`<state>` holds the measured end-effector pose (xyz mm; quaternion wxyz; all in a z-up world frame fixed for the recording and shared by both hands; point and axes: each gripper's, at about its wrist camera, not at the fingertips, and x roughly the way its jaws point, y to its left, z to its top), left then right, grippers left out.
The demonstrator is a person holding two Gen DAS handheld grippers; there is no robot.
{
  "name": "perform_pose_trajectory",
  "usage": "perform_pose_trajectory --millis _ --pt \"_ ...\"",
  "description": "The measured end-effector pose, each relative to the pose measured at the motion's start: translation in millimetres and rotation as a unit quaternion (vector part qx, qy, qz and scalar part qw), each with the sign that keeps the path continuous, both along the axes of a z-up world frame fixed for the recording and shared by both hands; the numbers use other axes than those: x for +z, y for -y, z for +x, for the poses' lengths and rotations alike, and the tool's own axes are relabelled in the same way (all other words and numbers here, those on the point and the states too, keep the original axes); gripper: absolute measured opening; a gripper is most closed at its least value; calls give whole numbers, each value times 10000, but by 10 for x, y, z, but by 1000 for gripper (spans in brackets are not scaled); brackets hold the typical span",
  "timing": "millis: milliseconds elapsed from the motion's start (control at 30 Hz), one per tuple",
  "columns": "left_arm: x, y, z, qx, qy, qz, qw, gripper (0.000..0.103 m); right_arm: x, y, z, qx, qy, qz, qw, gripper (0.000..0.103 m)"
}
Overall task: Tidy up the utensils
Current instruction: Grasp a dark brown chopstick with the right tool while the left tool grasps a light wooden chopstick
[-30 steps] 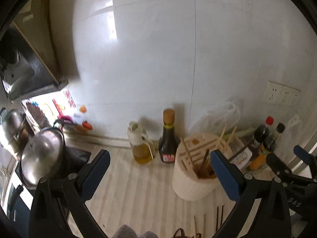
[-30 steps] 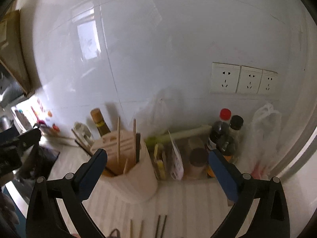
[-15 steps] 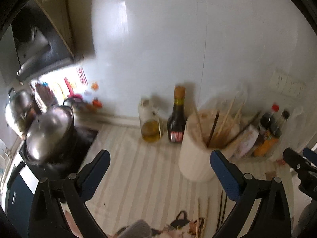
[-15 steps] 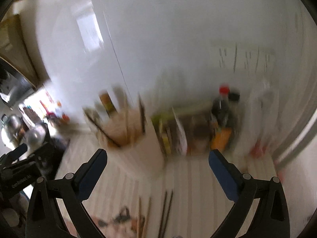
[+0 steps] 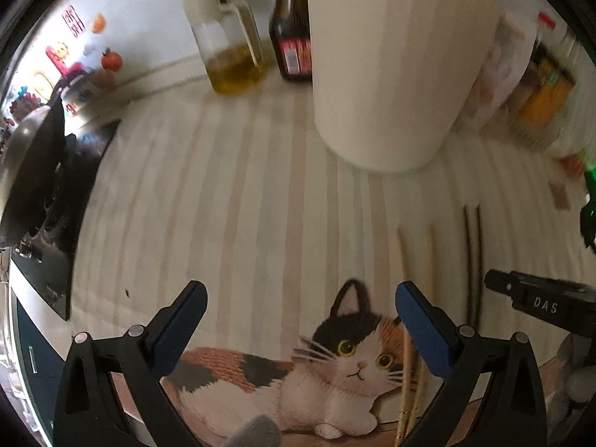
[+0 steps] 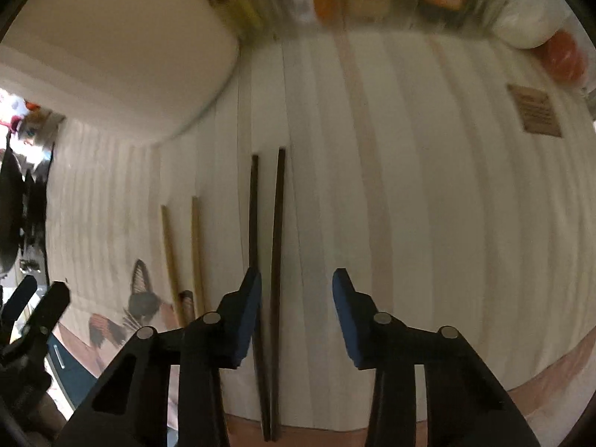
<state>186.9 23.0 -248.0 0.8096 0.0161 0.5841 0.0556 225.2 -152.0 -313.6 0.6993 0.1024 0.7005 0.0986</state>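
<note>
Striped mat point(image 6: 428, 193) under blurred, cropped holder point(image 6: 111, 56); dark chopsticks point(image 6: 275, 260) between narrowing right gripper point(image 6: 296, 290) jaws, unpinched; left gripper point(image 5: 298, 309) apart.

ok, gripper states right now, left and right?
Left gripper: open, empty.
Right gripper: open, jaws just narrowing around the dark chopsticks, not gripping yet.

1. Premises: domestic kitchen.
2. Evidence: oil jug point(image 5: 232, 56) and dark sauce bottle point(image 5: 292, 26) against a white wall.
3. Steel pot lid point(image 5: 22, 171) at a stove edge.
4. Striped counter mat point(image 5: 223, 186) bearing chopsticks point(image 6: 266, 260).
</note>
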Motion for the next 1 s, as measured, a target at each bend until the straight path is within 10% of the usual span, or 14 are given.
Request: perform_pose_trajectory --millis 467,1000 --pt "-367 245 -13 -223 -563 -366 9975 100 -116 -125 -169 742 101 -712 9947 5" --pt "-647 584 -73 -901 -1000 -535 9895 4 -259 586 -597 354 -221 -625 9972 6"
